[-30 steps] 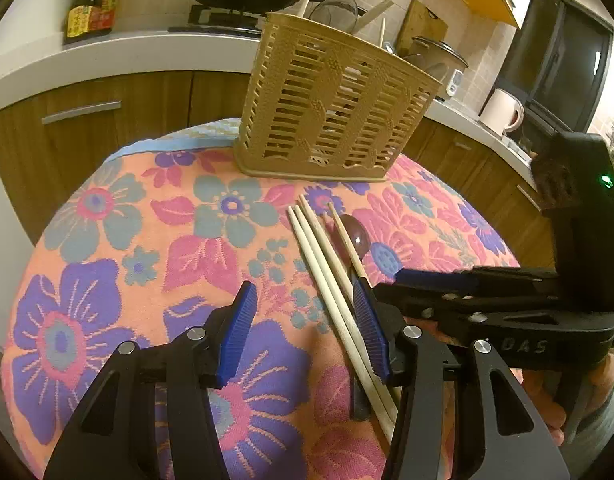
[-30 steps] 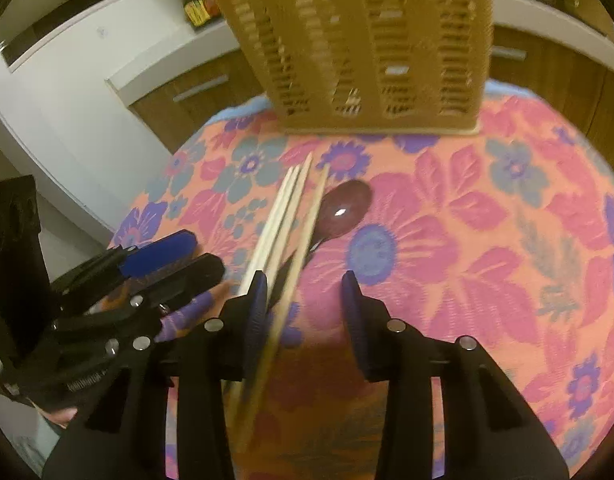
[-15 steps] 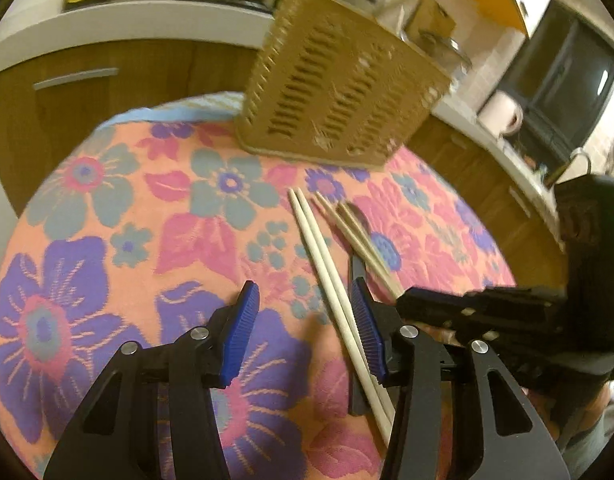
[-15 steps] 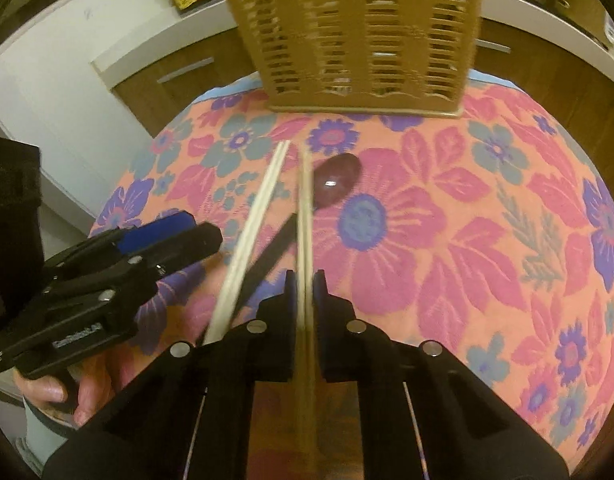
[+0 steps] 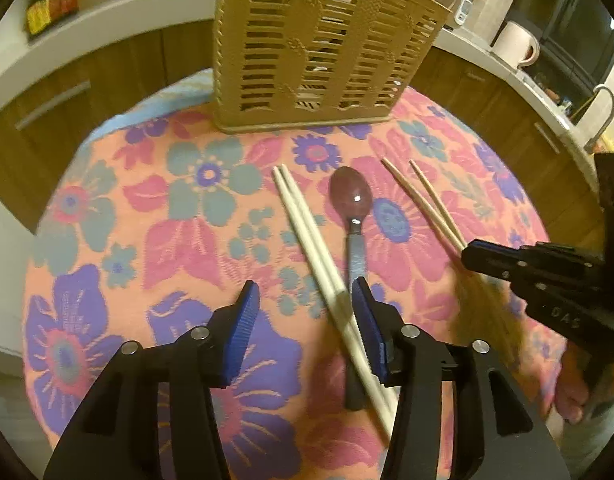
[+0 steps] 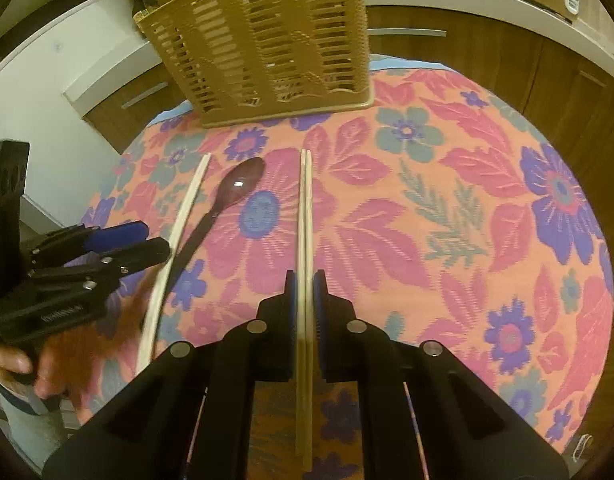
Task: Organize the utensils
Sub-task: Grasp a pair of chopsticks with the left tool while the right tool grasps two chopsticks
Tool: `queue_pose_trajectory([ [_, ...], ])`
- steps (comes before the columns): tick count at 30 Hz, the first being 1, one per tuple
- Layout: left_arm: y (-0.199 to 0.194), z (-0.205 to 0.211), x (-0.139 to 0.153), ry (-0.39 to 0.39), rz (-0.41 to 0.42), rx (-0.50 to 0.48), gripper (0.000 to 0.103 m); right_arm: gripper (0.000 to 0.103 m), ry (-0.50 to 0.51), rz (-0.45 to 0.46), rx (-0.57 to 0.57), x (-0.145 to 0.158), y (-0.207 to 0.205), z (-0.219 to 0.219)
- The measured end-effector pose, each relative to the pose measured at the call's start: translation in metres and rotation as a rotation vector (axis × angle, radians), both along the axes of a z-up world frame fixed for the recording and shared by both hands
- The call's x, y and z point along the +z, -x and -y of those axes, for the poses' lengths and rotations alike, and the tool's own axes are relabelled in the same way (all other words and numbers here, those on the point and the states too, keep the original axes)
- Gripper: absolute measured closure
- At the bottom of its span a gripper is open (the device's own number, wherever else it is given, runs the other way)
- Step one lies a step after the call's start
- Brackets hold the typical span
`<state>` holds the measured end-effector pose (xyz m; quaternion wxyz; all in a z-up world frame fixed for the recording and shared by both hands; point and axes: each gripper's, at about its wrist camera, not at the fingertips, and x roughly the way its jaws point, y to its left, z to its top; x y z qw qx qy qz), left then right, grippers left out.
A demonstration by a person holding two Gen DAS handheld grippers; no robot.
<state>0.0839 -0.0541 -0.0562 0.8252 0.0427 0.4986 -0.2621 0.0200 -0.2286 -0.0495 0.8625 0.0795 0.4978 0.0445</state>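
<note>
My right gripper (image 6: 304, 292) is shut on a pair of light wooden chopsticks (image 6: 306, 208) and holds them just above the floral cloth, tips toward the tan slotted utensil basket (image 6: 267, 40). In the left wrist view these chopsticks (image 5: 431, 208) stick out of the right gripper (image 5: 473, 256). My left gripper (image 5: 303, 320) is open and empty over a second, paler pair of chopsticks (image 5: 307, 236), which also shows in the right wrist view (image 6: 179, 232). A dark purple spoon (image 5: 353, 216) lies beside it. The basket (image 5: 319, 44) stands at the far side.
The round table has a floral cloth (image 5: 187, 220). Behind it run wooden cabinets and a white counter (image 5: 107, 12) with bottles, a cream mug (image 5: 515, 44) and a cooker. The cloth to the right (image 6: 487, 200) holds nothing.
My right gripper has closed on one pair of chopsticks and carried it right, away from the spoon and the other pair. My left gripper stayed open and shifted a little.
</note>
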Motion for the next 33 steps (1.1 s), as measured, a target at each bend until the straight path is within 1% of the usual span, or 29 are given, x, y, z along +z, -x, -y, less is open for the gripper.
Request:
queue_pose_trajectory([
  [4,0.003,0.017,-0.003,-0.093,0.054,-0.018,0.057,0.096,-0.026,-0.032,0.003,-0.003,-0.002,0.007],
  [5,0.004,0.021,-0.003,-0.118,0.071,-0.021,0.058,0.096,-0.028,-0.035,-0.002,-0.004,-0.003,0.007],
  [6,0.004,0.023,-0.004,-0.126,0.075,-0.023,0.060,0.096,-0.025,-0.035,-0.006,-0.005,-0.004,0.008],
  [7,0.003,0.022,-0.003,-0.123,0.072,-0.020,0.070,0.096,-0.018,-0.033,-0.010,-0.005,-0.004,0.010],
  [8,0.001,0.021,-0.003,-0.138,0.077,-0.010,0.081,0.096,-0.013,-0.032,-0.014,-0.005,-0.002,0.013],
  [9,0.000,0.019,-0.003,-0.164,0.093,0.003,0.097,0.096,-0.010,-0.035,-0.021,-0.005,-0.001,0.016],
  [10,-0.003,0.015,-0.003,-0.158,0.091,0.009,0.099,0.096,-0.025,-0.042,-0.020,-0.005,-0.001,0.018],
  [13,-0.010,0.000,-0.002,-0.078,0.043,0.015,0.100,0.096,-0.119,-0.059,-0.020,-0.008,-0.002,0.027],
  [15,-0.010,-0.002,-0.002,-0.065,0.042,0.011,0.100,0.096,-0.121,-0.058,-0.038,-0.008,-0.003,0.032],
  [17,-0.009,-0.003,-0.002,-0.063,0.050,0.009,0.100,0.096,-0.115,-0.055,-0.041,-0.006,-0.002,0.035],
  [20,-0.006,0.001,-0.002,-0.080,0.067,-0.003,0.100,0.095,-0.105,-0.059,-0.046,-0.004,-0.002,0.036],
  [22,-0.005,0.000,-0.003,-0.087,0.075,-0.009,0.099,0.087,-0.102,-0.062,-0.049,-0.003,-0.002,0.038],
  [24,-0.004,-0.001,-0.002,-0.089,0.081,-0.013,0.099,0.085,-0.099,-0.060,-0.050,-0.002,-0.001,0.038],
  [29,-0.003,0.000,-0.003,-0.091,0.093,-0.021,0.099,0.085,-0.083,-0.078,-0.048,-0.004,-0.004,0.036],
  [32,-0.003,0.002,-0.003,-0.096,0.093,-0.020,0.099,0.086,-0.042,-0.086,-0.025,-0.005,-0.012,0.024],
  [33,-0.003,0.002,-0.003,-0.097,0.094,-0.022,0.099,0.092,-0.023,-0.089,-0.021,-0.004,-0.014,0.021],
])
